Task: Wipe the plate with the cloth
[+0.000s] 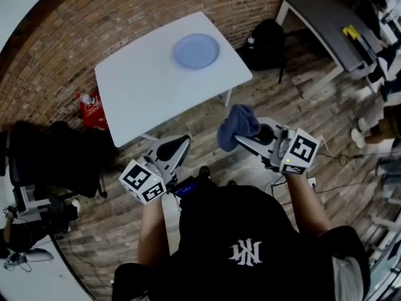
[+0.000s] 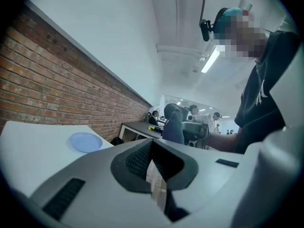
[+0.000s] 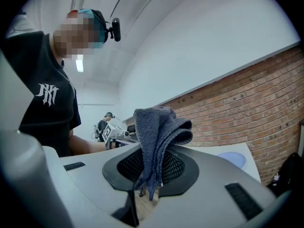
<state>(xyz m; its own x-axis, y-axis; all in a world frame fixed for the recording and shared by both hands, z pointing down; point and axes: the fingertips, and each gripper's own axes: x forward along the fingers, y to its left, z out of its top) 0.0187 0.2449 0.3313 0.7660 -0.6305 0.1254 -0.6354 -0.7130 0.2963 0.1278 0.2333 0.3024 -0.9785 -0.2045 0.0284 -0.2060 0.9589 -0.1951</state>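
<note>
A pale blue plate (image 1: 197, 50) lies on the white table (image 1: 156, 83), toward its far right corner; it also shows in the left gripper view as plate (image 2: 86, 142) and in the right gripper view as plate (image 3: 234, 158). My right gripper (image 1: 241, 140) is shut on a dark blue cloth (image 1: 237, 125), which sticks up from its jaws as a folded wad (image 3: 157, 141). My left gripper (image 1: 182, 144) is shut with nothing in it (image 2: 153, 164). Both grippers hover over the wood floor, short of the table's near edge.
A red bag (image 1: 92, 105) lies on the floor left of the table. A black backpack (image 1: 266, 41) leans by the table's right side. A dark desk (image 1: 332, 24) stands at the far right. A black chair (image 1: 56, 158) sits at my left. People stand in the background (image 2: 192, 112).
</note>
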